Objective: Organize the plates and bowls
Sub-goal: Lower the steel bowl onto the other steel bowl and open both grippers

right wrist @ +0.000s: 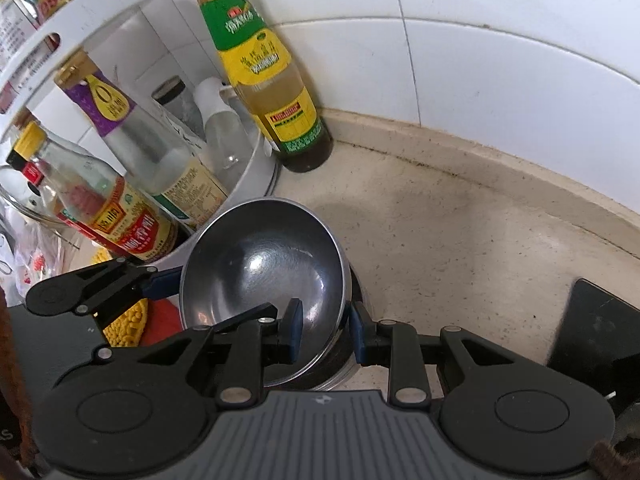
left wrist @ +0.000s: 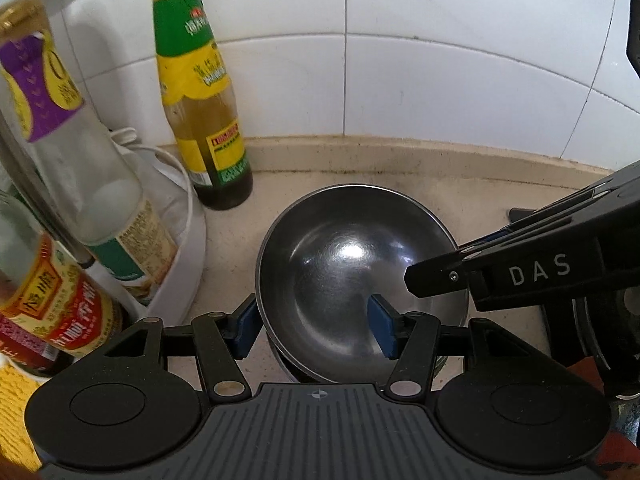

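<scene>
Your left gripper (left wrist: 314, 322) has its fingers spread wide, straddling the near-left rim of the steel bowl (left wrist: 352, 264): one blue pad sits outside the wall, the other inside, neither clearly pressing. Your right gripper (right wrist: 326, 330) straddles the bowl's opposite rim the same way, fingers moderately apart with a gap on each side of the wall. The bowl sits tilted on another steel vessel (right wrist: 340, 368) beneath it, on the beige tabletop (right wrist: 460, 240). Beyond your left fingers a green-labelled sauce bottle (left wrist: 204, 112) stands against the white tiles, beside a white rack (right wrist: 80, 8) of bottles.
</scene>
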Demonstrator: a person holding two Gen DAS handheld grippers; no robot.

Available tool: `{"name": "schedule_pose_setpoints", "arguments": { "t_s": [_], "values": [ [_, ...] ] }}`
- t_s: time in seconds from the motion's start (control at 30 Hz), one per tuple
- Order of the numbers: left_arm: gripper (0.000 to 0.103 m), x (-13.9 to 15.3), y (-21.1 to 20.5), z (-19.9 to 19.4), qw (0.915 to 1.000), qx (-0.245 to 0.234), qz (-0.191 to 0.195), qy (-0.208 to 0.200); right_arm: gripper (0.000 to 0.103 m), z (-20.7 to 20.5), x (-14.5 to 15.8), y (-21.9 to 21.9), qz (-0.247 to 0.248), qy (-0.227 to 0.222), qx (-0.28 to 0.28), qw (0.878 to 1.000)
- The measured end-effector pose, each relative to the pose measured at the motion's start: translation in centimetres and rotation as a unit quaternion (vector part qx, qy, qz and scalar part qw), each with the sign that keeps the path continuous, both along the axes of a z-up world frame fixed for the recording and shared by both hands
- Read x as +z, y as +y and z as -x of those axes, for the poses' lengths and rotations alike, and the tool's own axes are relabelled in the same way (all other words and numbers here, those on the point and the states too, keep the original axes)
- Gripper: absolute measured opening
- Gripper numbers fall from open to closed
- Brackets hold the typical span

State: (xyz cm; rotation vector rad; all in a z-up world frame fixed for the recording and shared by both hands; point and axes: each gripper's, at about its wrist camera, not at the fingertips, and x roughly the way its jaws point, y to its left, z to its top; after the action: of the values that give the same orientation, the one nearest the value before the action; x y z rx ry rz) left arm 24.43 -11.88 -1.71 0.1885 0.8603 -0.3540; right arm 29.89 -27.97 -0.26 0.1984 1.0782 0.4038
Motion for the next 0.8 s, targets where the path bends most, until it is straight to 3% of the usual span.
{"name": "schedule_pose_setpoints", "arguments": {
  "t_s": [0.47, 0.8],
  "values": [
    [0.066, -0.5, -0.4, -1.0, 0.9997, -0.018, -0.015, 0.006, 0.024, -1.2, -1.0, -0.3, 0.006, 0.022, -0.002, 1.000],
    [0.069, 0.0, 2.8, -1.5, 0.9999, 0.002, 0.001, 0.014, 0.028, -0.8, -0.2, -0.5, 0.040, -0.017, -0.007, 0.999]
  ]
}}
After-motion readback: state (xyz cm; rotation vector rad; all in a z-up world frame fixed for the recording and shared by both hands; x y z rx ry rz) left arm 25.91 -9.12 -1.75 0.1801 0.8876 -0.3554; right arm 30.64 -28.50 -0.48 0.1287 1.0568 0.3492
